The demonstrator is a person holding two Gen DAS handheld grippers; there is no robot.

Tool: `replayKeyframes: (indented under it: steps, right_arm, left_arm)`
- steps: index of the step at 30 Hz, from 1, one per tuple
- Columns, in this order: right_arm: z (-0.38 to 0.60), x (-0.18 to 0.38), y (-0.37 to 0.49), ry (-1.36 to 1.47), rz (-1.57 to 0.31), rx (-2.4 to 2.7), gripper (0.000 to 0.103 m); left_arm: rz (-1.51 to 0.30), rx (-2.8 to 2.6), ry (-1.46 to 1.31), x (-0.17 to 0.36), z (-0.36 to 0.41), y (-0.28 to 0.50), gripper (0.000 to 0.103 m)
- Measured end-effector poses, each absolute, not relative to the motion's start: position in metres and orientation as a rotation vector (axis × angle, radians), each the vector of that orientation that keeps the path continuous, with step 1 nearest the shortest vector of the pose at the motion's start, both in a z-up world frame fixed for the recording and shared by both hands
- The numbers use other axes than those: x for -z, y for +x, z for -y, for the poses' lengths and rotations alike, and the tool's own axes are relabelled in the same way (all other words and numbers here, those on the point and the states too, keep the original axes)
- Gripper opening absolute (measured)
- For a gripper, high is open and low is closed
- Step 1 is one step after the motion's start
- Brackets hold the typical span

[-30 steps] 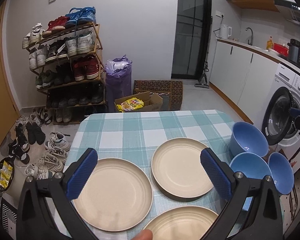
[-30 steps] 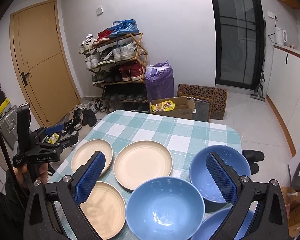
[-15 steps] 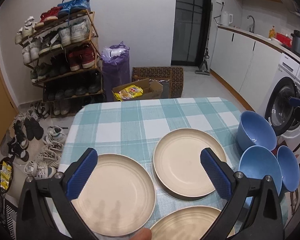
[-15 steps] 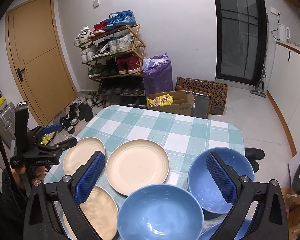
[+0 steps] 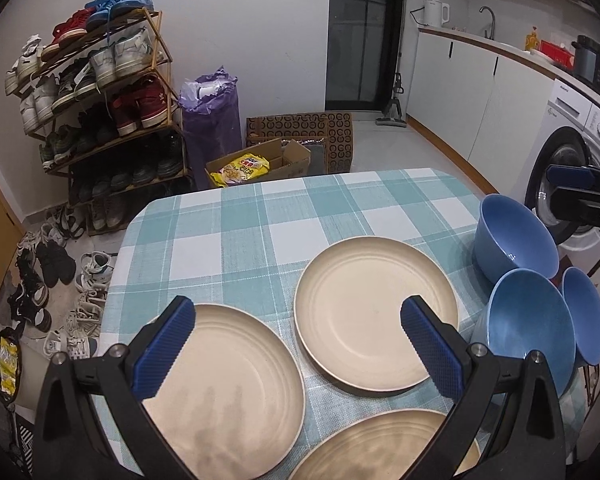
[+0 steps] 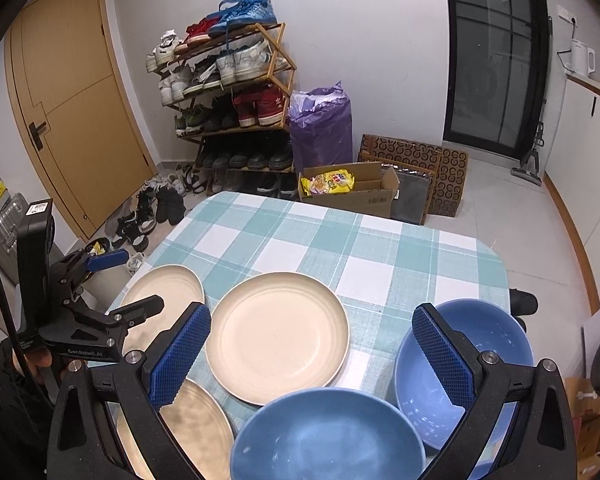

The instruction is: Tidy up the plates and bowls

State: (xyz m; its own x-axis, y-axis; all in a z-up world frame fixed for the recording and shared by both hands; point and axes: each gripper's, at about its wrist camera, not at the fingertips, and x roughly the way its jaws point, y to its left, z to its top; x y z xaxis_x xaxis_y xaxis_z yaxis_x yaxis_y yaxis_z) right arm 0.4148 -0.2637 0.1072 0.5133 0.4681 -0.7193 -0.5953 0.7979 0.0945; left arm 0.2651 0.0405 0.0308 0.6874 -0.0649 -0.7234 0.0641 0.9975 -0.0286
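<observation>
Three beige plates lie on the checked tablecloth (image 5: 260, 224): a left plate (image 5: 228, 384), a far plate (image 5: 374, 312) and a near plate (image 5: 380, 448). Three blue bowls stand at the right: a far bowl (image 5: 512, 240), a middle bowl (image 5: 528, 320) and a bowl at the table edge (image 5: 584, 316). My left gripper (image 5: 296, 344) hovers open above the plates with nothing between its fingers. My right gripper (image 6: 312, 352) is open above the far plate (image 6: 276, 336), the nearest bowl (image 6: 324, 436) and the far bowl (image 6: 464, 364). The left gripper (image 6: 112, 280) also shows at the left of the right wrist view.
A shoe rack (image 5: 100, 100), loose shoes (image 5: 48, 264), a purple bag (image 5: 212, 120) and cardboard boxes (image 5: 296, 148) stand on the floor beyond the table. A washing machine (image 5: 576, 160) and white cabinets (image 5: 480, 92) are at the right. A wooden door (image 6: 72, 112) is at the left.
Both grippers have moved slightly forward and lower over the table, so plates and bowls look larger. Both stay open; nothing on the table has moved.
</observation>
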Motion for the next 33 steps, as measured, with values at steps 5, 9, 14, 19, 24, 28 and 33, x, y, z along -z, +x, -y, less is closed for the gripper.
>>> replayKeyframes:
  steps: [5,9,14,19,24,28,33]
  right_arm:
    - [0.254,-0.095,0.425,-0.183,-0.848,-0.647,0.103]
    - [0.249,-0.084,0.434,-0.195,-0.890,-0.634,0.103]
    - [0.245,-0.073,0.443,-0.202,-0.922,-0.632,0.103]
    - [0.240,-0.065,0.449,-0.206,-0.927,-0.631,0.102]
    - [0.233,-0.058,0.454,-0.224,-0.943,-0.641,0.098]
    - [0.228,-0.048,0.461,-0.239,-0.981,-0.643,0.084]
    - [0.221,-0.036,0.469,-0.251,-1.025,-0.640,0.076]
  left_arm:
    - [-0.821,0.070,-0.006,-0.025,-0.042,0.271,0.103]
    - [-0.832,0.077,-0.009,-0.019,-0.041,0.277,0.103]
    - [-0.852,0.086,-0.009,-0.008,-0.041,0.286,0.103]
    - [-0.868,0.080,0.002,0.002,-0.039,0.294,0.102]
    - [-0.887,0.094,0.030,0.013,-0.034,0.300,0.092]
    - [-0.910,0.108,0.031,0.021,-0.033,0.305,0.084]
    - [-0.924,0.120,0.044,0.028,-0.031,0.308,0.076]
